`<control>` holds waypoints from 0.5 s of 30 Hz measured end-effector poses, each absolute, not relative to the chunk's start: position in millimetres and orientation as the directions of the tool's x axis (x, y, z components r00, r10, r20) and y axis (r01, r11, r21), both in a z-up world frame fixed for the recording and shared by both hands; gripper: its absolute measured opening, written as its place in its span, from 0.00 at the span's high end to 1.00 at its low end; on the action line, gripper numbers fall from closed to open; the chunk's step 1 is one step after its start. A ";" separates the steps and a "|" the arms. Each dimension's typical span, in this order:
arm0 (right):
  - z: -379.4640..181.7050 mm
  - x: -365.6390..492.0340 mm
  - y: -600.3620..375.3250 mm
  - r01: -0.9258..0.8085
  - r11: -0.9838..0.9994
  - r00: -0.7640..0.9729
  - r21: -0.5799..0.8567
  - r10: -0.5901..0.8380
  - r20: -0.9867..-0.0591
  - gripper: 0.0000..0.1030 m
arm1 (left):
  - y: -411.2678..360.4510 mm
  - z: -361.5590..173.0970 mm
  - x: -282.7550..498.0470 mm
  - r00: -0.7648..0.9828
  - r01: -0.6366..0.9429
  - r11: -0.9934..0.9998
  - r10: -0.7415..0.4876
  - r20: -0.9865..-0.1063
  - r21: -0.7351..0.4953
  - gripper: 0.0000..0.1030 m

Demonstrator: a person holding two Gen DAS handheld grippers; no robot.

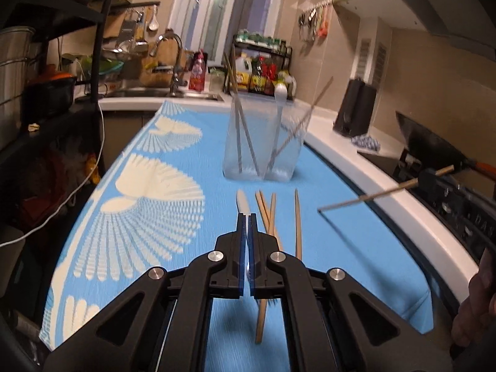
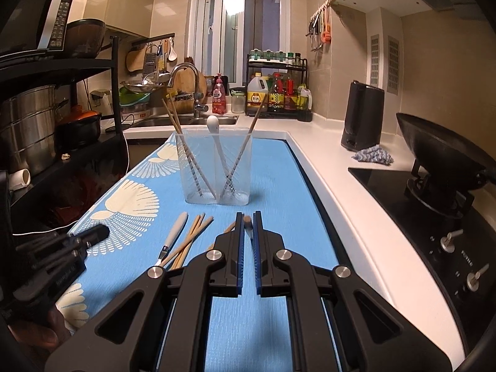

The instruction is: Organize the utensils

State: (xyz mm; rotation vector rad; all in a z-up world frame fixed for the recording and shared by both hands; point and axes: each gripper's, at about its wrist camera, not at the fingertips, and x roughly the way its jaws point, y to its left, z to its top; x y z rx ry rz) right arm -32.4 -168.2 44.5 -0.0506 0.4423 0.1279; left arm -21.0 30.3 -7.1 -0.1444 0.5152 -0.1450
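So this was roughly the halfway mark, I'd say. Starting on the left: the left gripper [image 1: 247, 217] had its jaws pinched together on a white-handled utensil [image 2: 176, 228] lying on the blue mat [image 1: 161, 192]. From the right wrist view it looked like a small knife or spatula, handle pointing toward the far end, but I couldn't tell which. It was clamped yet hadn't clearly left the mat.

Just right of that, a few loose chopsticks [image 1: 269, 214] were on the mat, crossing each other, with one more lying on its own a bit further right [image 1: 298, 223]. Those were clearly left to do.

Beyond them, toward the far end of the mat, stood the clear holder [image 2: 214, 170], already loaded: two chopsticks leaning left, a white spoon [image 2: 214, 125] upright in the middle, another chopstick leaning right. That part was done.

On the right, the right gripper [image 2: 247, 220] was closed on a single chopstick [image 1: 365, 198], held up off the mat and near the holder, not yet in it.

So by my count: one chopstick mid-delivery, one utensil just grabbed, and the loose chopsticks to go.
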 end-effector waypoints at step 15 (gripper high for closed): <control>26.7 -33.6 -170.7 -0.147 0.989 0.885 0.004 0.133 -0.446 0.95 | 8.0 -53.0 -38.7 0.809 0.127 0.988 -0.157 -0.567 -0.093 0.72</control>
